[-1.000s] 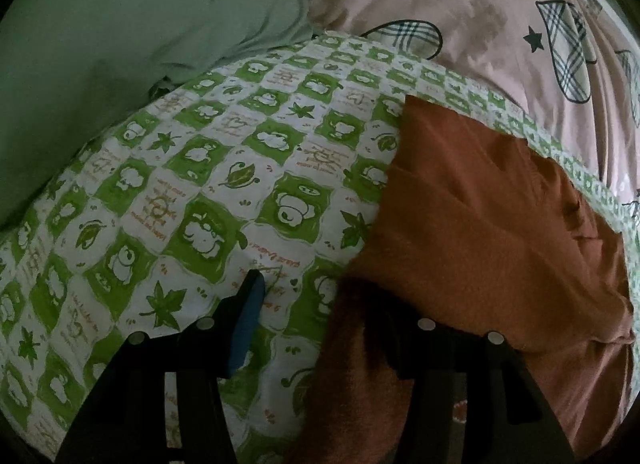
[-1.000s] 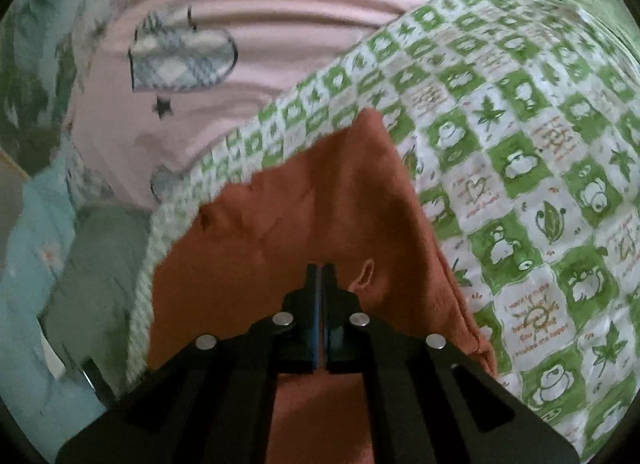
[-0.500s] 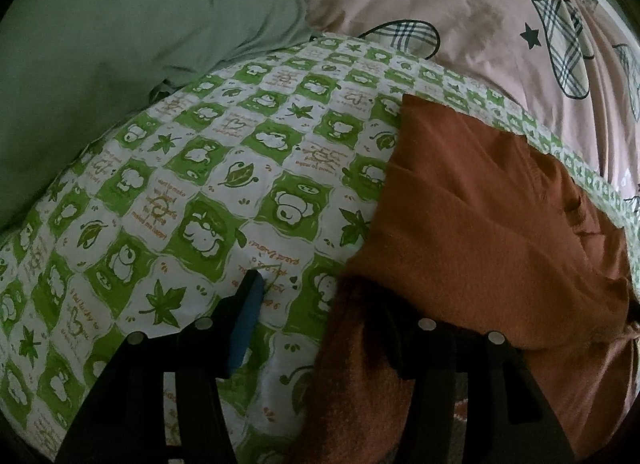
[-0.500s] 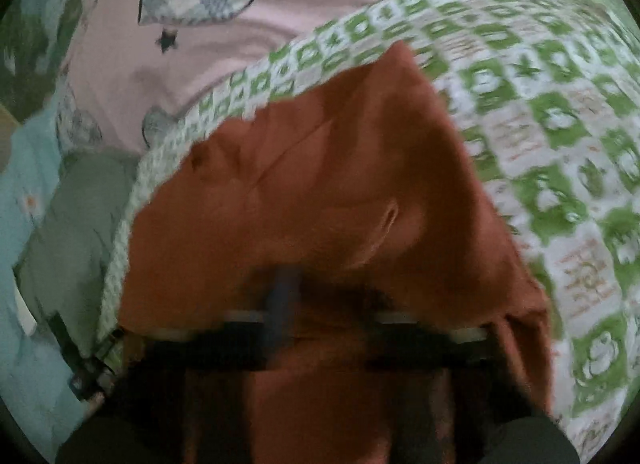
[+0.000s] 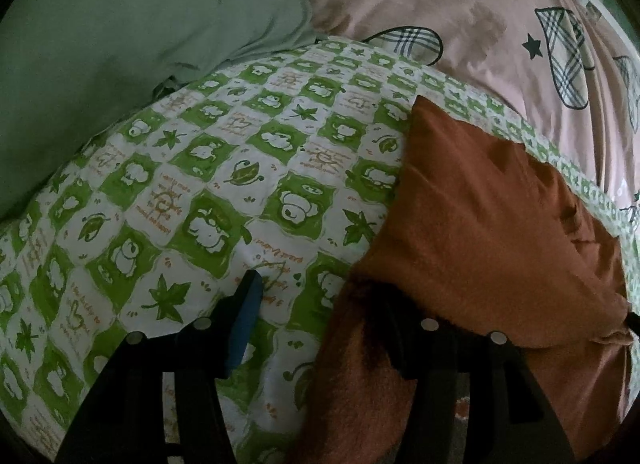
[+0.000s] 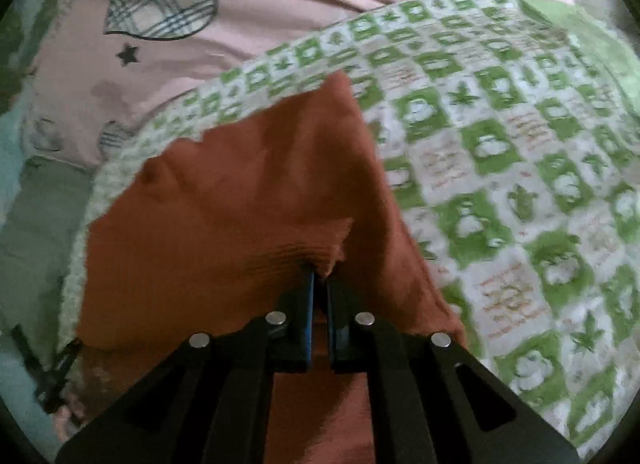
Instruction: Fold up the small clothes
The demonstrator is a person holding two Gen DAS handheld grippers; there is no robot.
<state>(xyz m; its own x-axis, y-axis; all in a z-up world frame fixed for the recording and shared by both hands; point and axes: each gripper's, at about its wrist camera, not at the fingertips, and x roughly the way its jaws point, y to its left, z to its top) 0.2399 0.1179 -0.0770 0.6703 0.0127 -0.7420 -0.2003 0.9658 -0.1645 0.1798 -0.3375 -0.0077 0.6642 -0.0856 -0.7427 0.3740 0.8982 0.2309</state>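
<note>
In the right wrist view the right tongs [image 6: 318, 284] are clamped on a ribbed edge of the rust cloth [image 6: 248, 183], a fold of it pinched between the two fingers [image 6: 306, 304]. Past the tips the cloth spreads flat over the green checked sheet [image 6: 500, 151], one corner pointing away. Beyond that lies the pink cover [image 6: 260, 3] with plaid hearts.

In the left wrist view the left tongs [image 5: 320, 300] stand apart. The left finger, with its blue pad [image 5: 246, 328], rests over the bare sheet [image 5: 208, 183]; the right finger is hidden under the near edge of the cloth [image 5: 480, 223], so whether it touches is unclear. The cloth lies at the right of this view, folded over itself. Further off are a green pillow [image 5: 120, 43] and the pink cover [image 5: 460, 3].
</note>
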